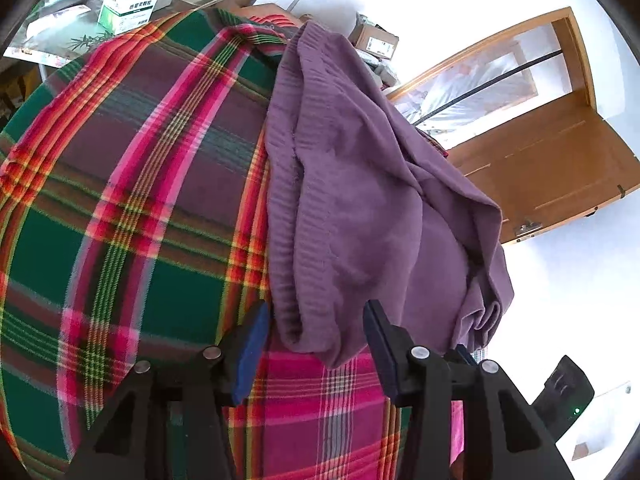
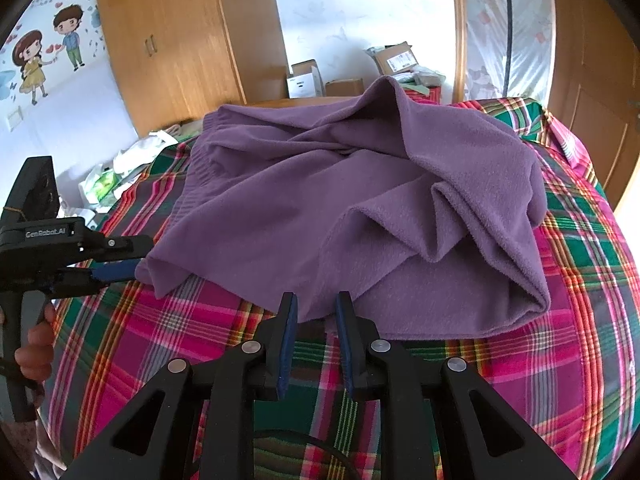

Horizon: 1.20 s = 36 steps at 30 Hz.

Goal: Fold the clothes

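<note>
Mostly crumpled, purple sweater hides its sleeves on plaid blanket, left gripper spread at its hem, right gripper slightly parted, empty.

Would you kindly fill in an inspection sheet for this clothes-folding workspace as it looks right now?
Surface: plaid cover in red, pink and green, spread flat.
Job's things: purple garment lying crumpled on the cover, ribbed hem along one side, not yet folded.
Clutter: cardboard boxes behind the cover; green-and-white carton and plastic bags beside it.
Grippers: left tongs open, garment's corner between the pads; right tongs open, at the near edge, holding nothing.
Cables: dark cable looping under the right tongs.
Surroundings: wooden wardrobe, wooden door, cartoon wall stickers.
</note>
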### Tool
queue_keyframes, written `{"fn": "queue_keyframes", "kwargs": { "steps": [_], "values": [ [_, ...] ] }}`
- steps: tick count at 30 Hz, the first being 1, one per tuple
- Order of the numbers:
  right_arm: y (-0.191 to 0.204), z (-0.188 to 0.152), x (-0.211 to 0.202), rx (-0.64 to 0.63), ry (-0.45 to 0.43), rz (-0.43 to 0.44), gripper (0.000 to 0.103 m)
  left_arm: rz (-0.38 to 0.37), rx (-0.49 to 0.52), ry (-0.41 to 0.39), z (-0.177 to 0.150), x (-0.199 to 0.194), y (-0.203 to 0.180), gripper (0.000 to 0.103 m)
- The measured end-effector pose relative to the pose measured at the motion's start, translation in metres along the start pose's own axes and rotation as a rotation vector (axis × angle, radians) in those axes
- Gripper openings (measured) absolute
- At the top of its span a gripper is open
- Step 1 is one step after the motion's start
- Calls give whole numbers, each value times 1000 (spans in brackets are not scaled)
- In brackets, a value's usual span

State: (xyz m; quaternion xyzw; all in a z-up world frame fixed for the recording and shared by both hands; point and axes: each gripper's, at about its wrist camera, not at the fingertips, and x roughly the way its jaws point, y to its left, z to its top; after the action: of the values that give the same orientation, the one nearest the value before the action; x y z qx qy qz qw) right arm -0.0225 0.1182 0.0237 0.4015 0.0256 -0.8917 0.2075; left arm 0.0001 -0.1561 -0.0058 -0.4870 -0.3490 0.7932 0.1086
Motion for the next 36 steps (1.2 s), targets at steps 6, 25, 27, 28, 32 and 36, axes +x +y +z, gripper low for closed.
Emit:
{"fn": "queue_keyframes", "kwargs": {
  "steps": [6, 25, 27, 28, 32, 36],
  "values": [
    [1, 0, 1, 2, -1, 1, 20, 9, 8, 73, -2, 14, -5, 12],
    [16, -7, 3, -25, -3, 77, 20, -138, -63, -147, 15, -61, 18, 10],
    [16, -9, 4, -20, 1, 75, 20, -155, -67, -152, 18, -57, 15, 10],
    [12, -11, 4, -2, 1, 68, 20, -159, -66, -159, 18, -60, 17, 10],
    [1, -13, 5, 75, 2, 70, 21, -176, -72, -194, 19, -71, 20, 10],
    [-4, -10, 3, 126, -18, 60, 21, -184, -75, -221, 22, -77, 21, 10]
  ]
}}
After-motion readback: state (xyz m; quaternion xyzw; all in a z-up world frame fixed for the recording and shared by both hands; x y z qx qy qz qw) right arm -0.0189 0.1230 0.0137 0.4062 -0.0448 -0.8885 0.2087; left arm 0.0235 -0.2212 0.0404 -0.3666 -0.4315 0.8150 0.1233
